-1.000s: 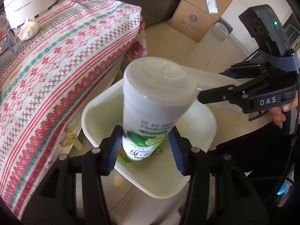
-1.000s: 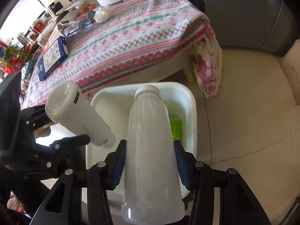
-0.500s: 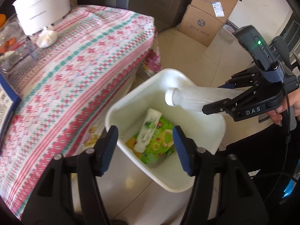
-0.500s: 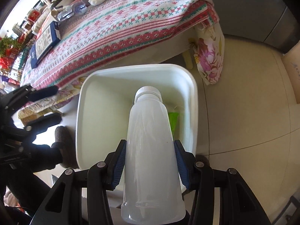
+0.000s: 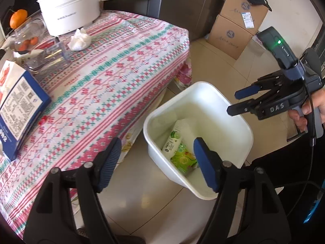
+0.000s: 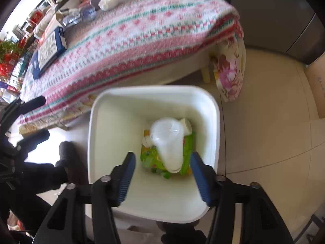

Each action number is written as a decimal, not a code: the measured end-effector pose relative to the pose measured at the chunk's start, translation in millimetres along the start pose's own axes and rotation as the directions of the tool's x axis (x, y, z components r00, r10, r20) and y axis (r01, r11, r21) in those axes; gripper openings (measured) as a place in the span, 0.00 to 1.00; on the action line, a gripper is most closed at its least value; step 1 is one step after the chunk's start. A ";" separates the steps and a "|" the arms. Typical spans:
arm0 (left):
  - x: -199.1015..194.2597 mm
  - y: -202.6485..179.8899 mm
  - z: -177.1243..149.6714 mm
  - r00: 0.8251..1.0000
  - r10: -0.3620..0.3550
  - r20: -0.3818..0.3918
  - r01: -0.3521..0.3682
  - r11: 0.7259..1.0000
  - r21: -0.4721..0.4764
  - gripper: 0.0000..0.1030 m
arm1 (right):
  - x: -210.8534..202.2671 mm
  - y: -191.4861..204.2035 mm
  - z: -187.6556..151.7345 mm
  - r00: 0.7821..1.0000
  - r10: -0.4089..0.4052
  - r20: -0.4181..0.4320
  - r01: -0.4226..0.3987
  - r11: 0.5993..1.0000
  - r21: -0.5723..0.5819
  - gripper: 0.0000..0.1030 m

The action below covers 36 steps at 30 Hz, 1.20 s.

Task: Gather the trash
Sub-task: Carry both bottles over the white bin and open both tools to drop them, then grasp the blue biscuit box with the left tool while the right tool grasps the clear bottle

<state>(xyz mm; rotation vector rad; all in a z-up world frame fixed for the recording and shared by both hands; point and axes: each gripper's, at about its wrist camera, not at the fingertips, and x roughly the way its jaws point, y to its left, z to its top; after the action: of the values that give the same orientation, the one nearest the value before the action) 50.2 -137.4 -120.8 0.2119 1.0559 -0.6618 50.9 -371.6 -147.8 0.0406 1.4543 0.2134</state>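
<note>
Left gripper (image 5: 157, 149): your fingers stand wide apart with nothing between them, above the floor gap between the table and the bin.
Right gripper (image 6: 162, 163): yours is spread apart too, empty, held right over the bin's mouth; in the left wrist view (image 5: 236, 99) its body reads "DAS" and a green light shows on the unit above it.
Bin (image 6: 91, 142): white, on the tile floor just beside the table's edge.
Trash in the bin: a clear plastic bottle (image 6: 169, 142) lies on top of a green snack wrapper (image 6: 151, 158); a small white bottle with a green label (image 5: 172, 142) leans against the wall — its print is too small for you to read.
Table (image 5: 113, 77): covered by a pink, red and teal patterned cloth with woven words too fine to make out.
Pot (image 5: 70, 8): white, long handle, small grey lettering you cannot read.
Blue box (image 5: 19, 109): printed panel with QR-style codes, text illegible.
Tissue wad (image 5: 79, 39): crumpled, just in front of the pot.
Cardboard boxes (image 5: 236, 20): stacked by the far wall — round logos and a white shipping label.
</note>
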 end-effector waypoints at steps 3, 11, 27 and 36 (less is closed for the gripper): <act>-5.3 6.9 -0.6 1.000 0.017 0.007 -0.017 1.000 -0.016 0.74 | -9.1 4.8 4.5 1.000 0.010 0.024 -0.010 1.000 0.003 0.61; -19.2 26.3 -1.6 0.996 0.077 0.037 -0.075 0.996 -0.048 0.79 | -26.9 19.7 15.1 0.996 -0.022 0.089 0.024 0.999 -0.022 0.63; -57.2 129.2 -10.8 0.969 0.239 0.063 -0.210 0.931 -0.297 0.83 | -42.5 74.3 49.8 0.972 -0.092 0.216 0.115 0.988 -0.098 0.75; -50.1 183.6 -7.3 0.942 0.336 0.024 -0.333 0.940 -0.070 0.91 | -32.1 103.0 68.7 0.974 -0.082 0.212 0.109 0.986 -0.122 0.75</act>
<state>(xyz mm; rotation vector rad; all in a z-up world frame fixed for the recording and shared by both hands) 138.3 31.0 -108.1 0.3145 0.9756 -0.3221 103.2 -269.1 -92.1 -0.1131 1.2289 0.2201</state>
